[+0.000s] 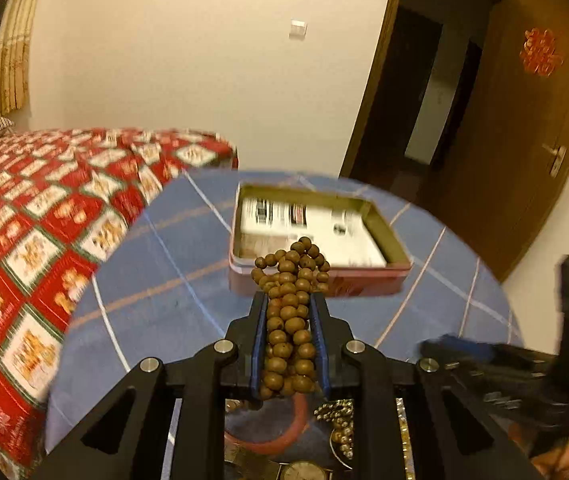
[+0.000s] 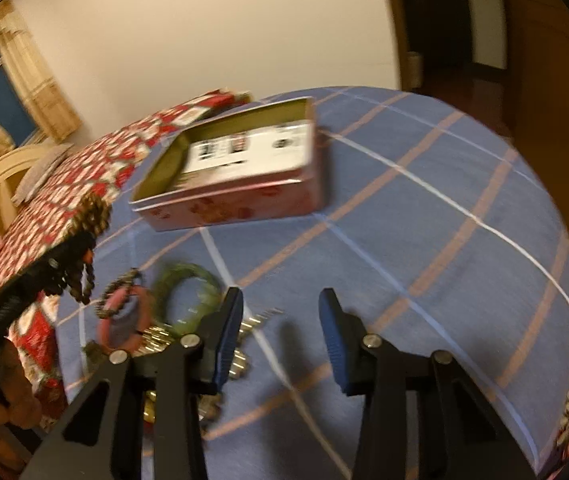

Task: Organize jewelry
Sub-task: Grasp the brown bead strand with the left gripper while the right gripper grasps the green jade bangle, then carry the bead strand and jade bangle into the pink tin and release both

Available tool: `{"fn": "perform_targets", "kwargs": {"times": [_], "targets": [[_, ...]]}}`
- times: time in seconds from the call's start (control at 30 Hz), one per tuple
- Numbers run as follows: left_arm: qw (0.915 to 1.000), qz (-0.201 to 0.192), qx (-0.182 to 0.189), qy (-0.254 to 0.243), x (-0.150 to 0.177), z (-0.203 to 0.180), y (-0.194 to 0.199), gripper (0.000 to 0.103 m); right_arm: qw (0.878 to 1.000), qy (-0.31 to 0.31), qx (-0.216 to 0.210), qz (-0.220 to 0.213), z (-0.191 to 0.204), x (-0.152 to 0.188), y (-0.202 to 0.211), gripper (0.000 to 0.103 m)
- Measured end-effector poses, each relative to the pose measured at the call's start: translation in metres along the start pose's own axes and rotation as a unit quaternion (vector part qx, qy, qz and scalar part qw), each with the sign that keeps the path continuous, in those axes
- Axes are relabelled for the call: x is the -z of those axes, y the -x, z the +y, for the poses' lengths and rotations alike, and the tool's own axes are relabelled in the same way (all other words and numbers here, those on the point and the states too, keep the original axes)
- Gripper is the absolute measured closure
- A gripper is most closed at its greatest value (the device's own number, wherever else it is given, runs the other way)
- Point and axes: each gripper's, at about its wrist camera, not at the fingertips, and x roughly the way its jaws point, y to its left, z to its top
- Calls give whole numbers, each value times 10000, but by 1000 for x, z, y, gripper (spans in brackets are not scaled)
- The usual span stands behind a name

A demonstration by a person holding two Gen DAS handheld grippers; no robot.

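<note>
Above the blue checked table [image 1: 172, 248], my left gripper [image 1: 289, 304] tilts down, clamped on brown bead strands [image 1: 290, 312] short of the open tin [image 1: 384, 240]; my right gripper [image 2: 280, 300] angles down, fingers apart, empty.

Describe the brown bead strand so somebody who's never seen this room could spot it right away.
Start at the round table with the blue checked cloth, where an open pink tin stands. In front of the tin, the left hand-held gripper is shut on a bunched strand of brown wooden beads. Unlike the pink bangle and green bangle lying on the cloth, it is held up.
</note>
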Motion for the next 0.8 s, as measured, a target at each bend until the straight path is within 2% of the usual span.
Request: {"fn": "perform_targets", "kwargs": {"times": [0.13, 0.33, 0.4, 0.43, 0.47, 0.5, 0.7, 0.8], "targets": [[9998, -190, -73, 82, -5, 8, 16, 82, 9986, 412, -214, 251, 28, -11, -23, 59], [9991, -133, -355, 206, 1, 27, 17, 82, 9934, 893, -35, 725, 53, -7, -62, 61], [9989, -95, -381, 249, 3, 32, 13, 82, 9913, 1120, 238, 644, 59, -6, -64, 67], [9989, -81, -387, 253, 3, 33, 12, 82, 9901, 1193, 311, 667, 59, -5, -65, 75], [9989, -70, -400, 245, 4, 34, 9, 82, 9897, 1228, 344, 651, 59, -5, -65, 88], [9989, -62, -406, 235, 4, 34, 8, 82, 9895, 1234, 374, 647, 57, -6, -66, 91], [9988, -48, -356, 322, 2, 36, -3, 82, 9936, 961, 80, 592, 44, -15, -56, 92], [9989, -124, -275, 349, -5, 35, -7, 82, 9970, 695, -123, 303, 37, -30, -35, 92]]}}
